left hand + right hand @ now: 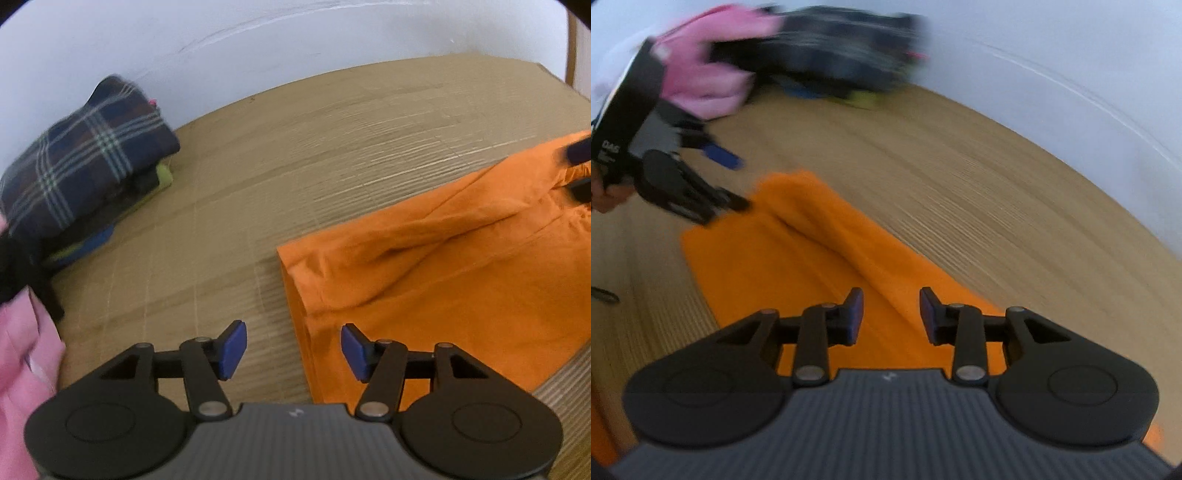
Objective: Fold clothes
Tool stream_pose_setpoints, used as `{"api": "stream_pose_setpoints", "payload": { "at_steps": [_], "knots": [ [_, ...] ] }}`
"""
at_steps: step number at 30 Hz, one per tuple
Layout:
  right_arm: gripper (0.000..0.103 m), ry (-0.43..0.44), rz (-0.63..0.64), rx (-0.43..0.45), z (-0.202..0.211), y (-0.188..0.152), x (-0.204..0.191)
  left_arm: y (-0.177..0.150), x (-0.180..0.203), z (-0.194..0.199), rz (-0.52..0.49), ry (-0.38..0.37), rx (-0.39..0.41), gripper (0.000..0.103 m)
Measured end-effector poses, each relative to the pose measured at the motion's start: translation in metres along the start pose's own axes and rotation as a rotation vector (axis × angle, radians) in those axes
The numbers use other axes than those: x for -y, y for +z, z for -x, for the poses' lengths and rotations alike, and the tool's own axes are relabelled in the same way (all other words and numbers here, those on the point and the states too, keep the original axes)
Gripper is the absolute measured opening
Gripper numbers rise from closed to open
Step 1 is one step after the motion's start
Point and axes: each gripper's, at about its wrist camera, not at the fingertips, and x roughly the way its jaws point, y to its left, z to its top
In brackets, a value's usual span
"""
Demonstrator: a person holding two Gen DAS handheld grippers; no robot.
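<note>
An orange garment (443, 277) lies folded flat on the wooden table (295, 147), with a raised crease running along it. My left gripper (293, 347) hovers open at the garment's left edge, nothing between its blue pads. The right gripper (570, 170) shows at the garment's far right end, jaws apart. In the blurred right wrist view my right gripper (892, 314) stands open just over the orange garment (775, 258), with no cloth pinched. The left gripper (733, 179), held by a hand (605, 195), sits at the garment's far corner.
A stack of folded clothes topped by a dark plaid piece (85, 158) stands at the back left against the white wall (258, 44). A pink garment (22, 362) and a black cloth (22, 273) lie at the left edge. The stack (842, 55) and pink garment (701, 74) are blurred.
</note>
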Motion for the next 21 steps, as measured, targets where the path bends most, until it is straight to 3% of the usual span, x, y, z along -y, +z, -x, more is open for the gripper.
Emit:
{"api": "stream_pose_setpoints", "payload": {
  "at_steps": [5,12,14,15,17,20,21],
  "knots": [
    [0.036,0.195,0.067,-0.028,-0.08,0.061,-0.014,-0.013,0.001,0.009,0.085,-0.056,-0.002,0.059],
    [0.034,0.335,0.144,-0.144,-0.123,0.09,-0.041,-0.027,0.002,0.01,0.161,-0.107,-0.01,0.059],
    [0.021,0.311,0.176,-0.163,-0.132,0.094,-0.051,-0.03,0.001,0.006,0.181,-0.119,-0.021,0.059],
    [0.007,0.308,0.181,-0.154,-0.131,0.095,-0.052,-0.032,0.0,0.006,0.187,-0.126,-0.025,0.059],
    [0.007,0.237,0.158,-0.078,-0.117,0.102,-0.047,-0.034,-0.001,0.004,0.19,-0.128,-0.031,0.059],
    [0.007,-0.015,0.03,0.139,-0.071,0.113,-0.031,-0.038,-0.002,0.003,0.198,-0.122,-0.036,0.059],
    [0.007,-0.027,-0.015,0.182,-0.06,0.114,-0.03,-0.04,-0.003,0.002,0.206,-0.124,-0.04,0.059]
  ]
}}
